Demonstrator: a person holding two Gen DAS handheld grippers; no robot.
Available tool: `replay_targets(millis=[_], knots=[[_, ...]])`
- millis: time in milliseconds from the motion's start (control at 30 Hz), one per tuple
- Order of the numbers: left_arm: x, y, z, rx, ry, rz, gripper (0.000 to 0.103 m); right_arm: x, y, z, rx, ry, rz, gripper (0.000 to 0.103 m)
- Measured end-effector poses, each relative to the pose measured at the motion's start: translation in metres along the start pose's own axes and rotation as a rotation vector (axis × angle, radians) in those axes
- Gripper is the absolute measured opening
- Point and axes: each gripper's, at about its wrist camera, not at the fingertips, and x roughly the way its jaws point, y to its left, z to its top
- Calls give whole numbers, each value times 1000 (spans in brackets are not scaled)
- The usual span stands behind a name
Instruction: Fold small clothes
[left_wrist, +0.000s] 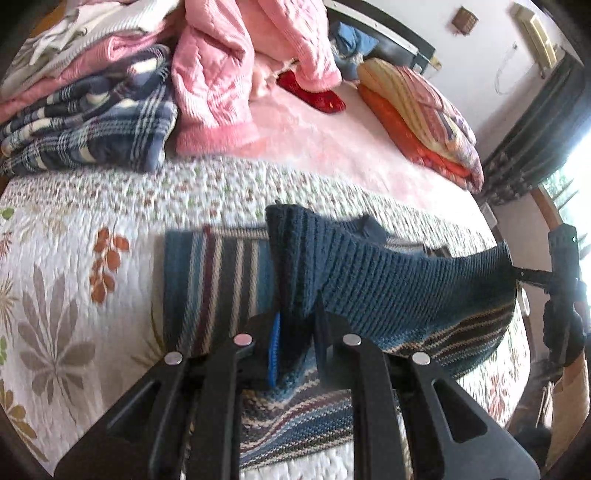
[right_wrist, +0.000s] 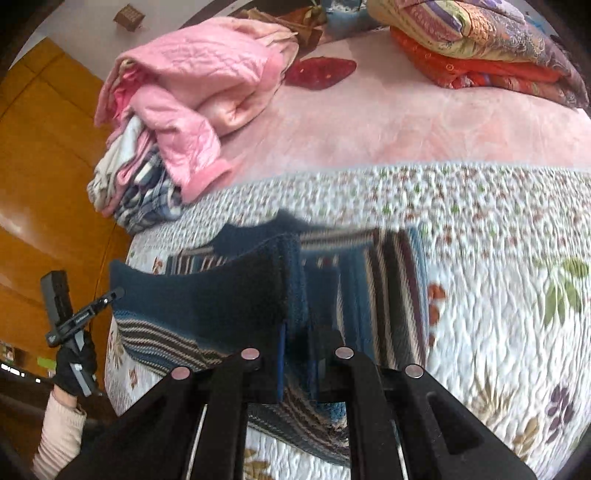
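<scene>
**Two Cameras, One Bed**

We had one camera on each gripper, looking forward along its two black fingers. Our left camera sat low and very close over the striped sweater (left_wrist: 369, 288) and faced across the flowery quilt (left_wrist: 74, 258) toward the far wall. Far to its right we saw the right gripper (left_wrist: 517, 275). Our right camera also sat low and close, facing the same way across the bed. Far to its left we saw the left gripper (right_wrist: 110, 295) and the gloved hand (right_wrist: 75, 365) holding it. Both views shared the sweater, the quilt, the pink jacket (left_wrist: 218, 81) and the folded orange blankets (left_wrist: 421, 122). Both pictures bent round at the edges.
</scene>
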Motion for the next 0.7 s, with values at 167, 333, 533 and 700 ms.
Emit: replay_targets(millis=[167, 333, 533, 700], knots=[[26, 5, 26, -13, -32, 42, 13, 26, 2, 41, 11, -3, -61, 9], [71, 12, 35, 0, 19, 100, 13, 69, -9, 63, 19, 54, -149, 9], [106, 24, 31, -7, 70, 138, 14, 109, -27, 67, 45, 100, -185, 9], [127, 37, 27, -37, 104, 172, 17, 128, -38, 69, 57, 120, -206, 10]])
